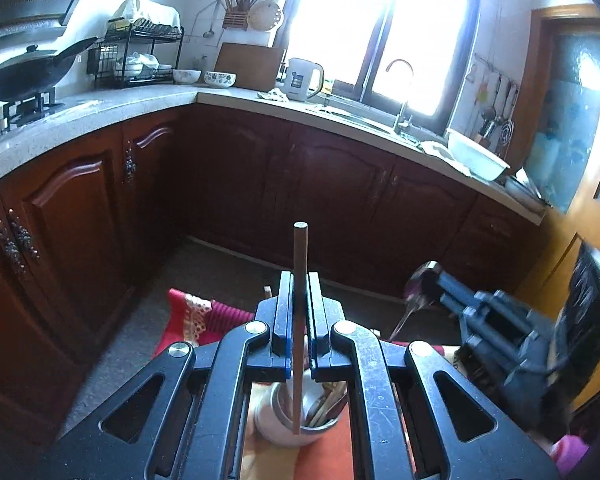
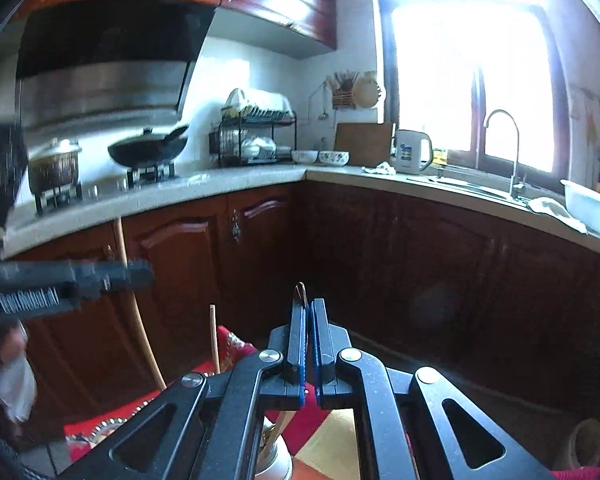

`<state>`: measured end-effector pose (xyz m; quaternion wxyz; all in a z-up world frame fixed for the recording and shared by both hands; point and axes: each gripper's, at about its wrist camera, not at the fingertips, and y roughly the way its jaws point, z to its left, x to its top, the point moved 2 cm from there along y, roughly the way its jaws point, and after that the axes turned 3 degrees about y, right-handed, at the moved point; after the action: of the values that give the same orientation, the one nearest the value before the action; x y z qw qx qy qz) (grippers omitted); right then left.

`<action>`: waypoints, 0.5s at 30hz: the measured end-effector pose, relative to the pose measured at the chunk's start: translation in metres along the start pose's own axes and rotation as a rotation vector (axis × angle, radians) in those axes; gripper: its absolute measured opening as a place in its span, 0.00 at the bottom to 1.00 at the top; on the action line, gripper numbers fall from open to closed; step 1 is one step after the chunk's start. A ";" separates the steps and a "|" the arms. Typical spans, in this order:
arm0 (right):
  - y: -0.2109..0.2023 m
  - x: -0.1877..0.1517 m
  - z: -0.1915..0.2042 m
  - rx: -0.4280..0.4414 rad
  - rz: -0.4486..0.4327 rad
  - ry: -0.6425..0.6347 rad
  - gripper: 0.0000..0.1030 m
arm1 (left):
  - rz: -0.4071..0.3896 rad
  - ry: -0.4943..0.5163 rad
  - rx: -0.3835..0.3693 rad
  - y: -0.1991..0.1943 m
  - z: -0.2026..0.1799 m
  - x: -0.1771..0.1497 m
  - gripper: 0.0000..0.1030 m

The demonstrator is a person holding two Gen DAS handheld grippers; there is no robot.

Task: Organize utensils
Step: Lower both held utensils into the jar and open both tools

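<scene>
A: What are you holding in your left gripper (image 1: pixel 300 300) now?

B: Its jaws are closing tight on one brown chopstick (image 1: pixel 300 264). The stick is standing almost upright between the pads, and its lower end is hanging just over the mouth of the utensil cup (image 1: pixel 278 428).

A: And what is sitting in that cup?

B: The pale round cup is carrying several utensils that are leaning to its right side; I cannot tell each one. The cup is standing on the orange cloth (image 1: pixel 324 460), near the edge of the table closest to you.

A: Is your right gripper (image 2: pixel 309 320) also gripping something?

B: Yes. Its jaws are pressing together on a thin spoon handle (image 2: pixel 301 290), which is showing only as a small tip above the pads. In the left view the spoon (image 1: pixel 418 284) is looking blurred, bowl up.

A: Any other containers?

B: Two bowls (image 1: pixel 204 77) are resting on the counter (image 1: pixel 100 108), near its corner.
</scene>
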<state>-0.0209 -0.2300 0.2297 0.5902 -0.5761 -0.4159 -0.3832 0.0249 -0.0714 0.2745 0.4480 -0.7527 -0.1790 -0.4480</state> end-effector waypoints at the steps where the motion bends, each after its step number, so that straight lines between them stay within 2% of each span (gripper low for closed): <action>1: 0.004 -0.002 -0.001 -0.002 0.004 -0.005 0.02 | -0.003 0.006 0.002 0.000 0.001 0.004 0.04; 7: 0.015 -0.011 -0.003 -0.006 0.018 -0.031 0.02 | -0.006 0.025 0.009 0.006 0.000 0.009 0.04; 12: 0.023 -0.019 0.000 -0.002 0.046 -0.048 0.02 | 0.005 0.003 -0.023 0.013 -0.002 0.011 0.04; 15: 0.025 -0.023 0.000 0.001 0.054 -0.052 0.02 | 0.001 0.029 -0.006 0.014 -0.007 0.013 0.04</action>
<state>-0.0061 -0.2298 0.1996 0.5896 -0.5967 -0.4154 -0.3518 0.0377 -0.0862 0.2794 0.4485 -0.7475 -0.1708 -0.4593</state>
